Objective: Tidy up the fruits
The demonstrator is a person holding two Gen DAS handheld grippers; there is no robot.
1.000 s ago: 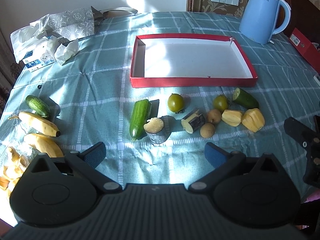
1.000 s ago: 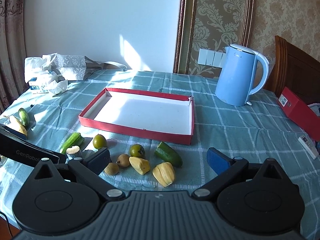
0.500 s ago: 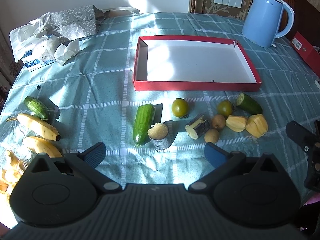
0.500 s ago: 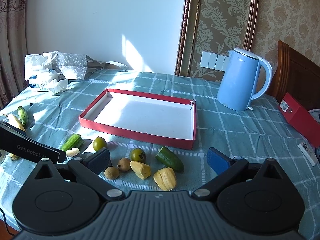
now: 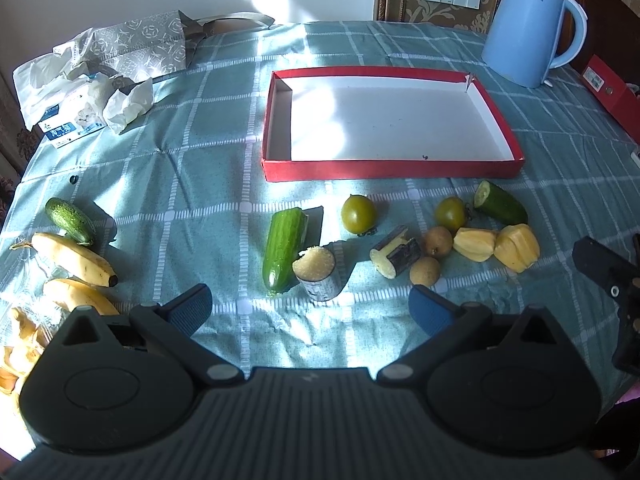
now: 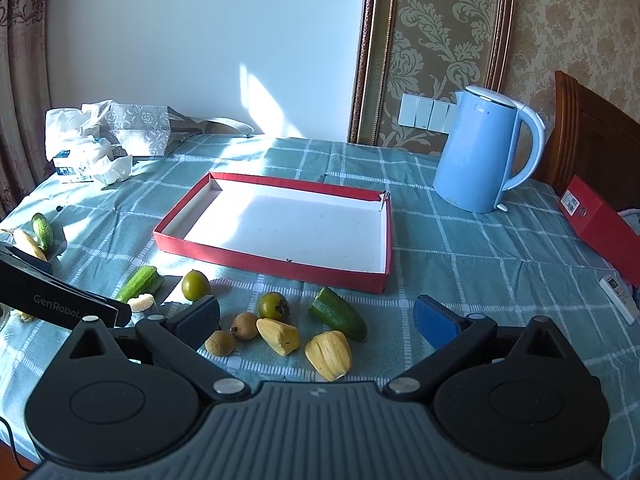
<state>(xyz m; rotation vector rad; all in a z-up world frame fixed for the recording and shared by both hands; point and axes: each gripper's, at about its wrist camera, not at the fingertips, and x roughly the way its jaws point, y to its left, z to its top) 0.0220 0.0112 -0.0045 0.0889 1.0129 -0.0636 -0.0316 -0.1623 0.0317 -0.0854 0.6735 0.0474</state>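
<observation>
Fruits are lying in a row on the tablecloth (image 5: 200, 152) just in front of the red tray (image 5: 392, 168): cucumber (image 5: 282, 246), green tomato (image 5: 359, 214), jackfruit pieces (image 6: 328, 354). The left gripper (image 5: 308, 306) and right gripper (image 6: 316, 316) are hovering with jaws spread wide, gripping nothing.

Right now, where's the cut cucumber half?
In the left wrist view the cut cucumber half lies right of centre on the tablecloth, just before the red tray, beside a green tomato.
</observation>
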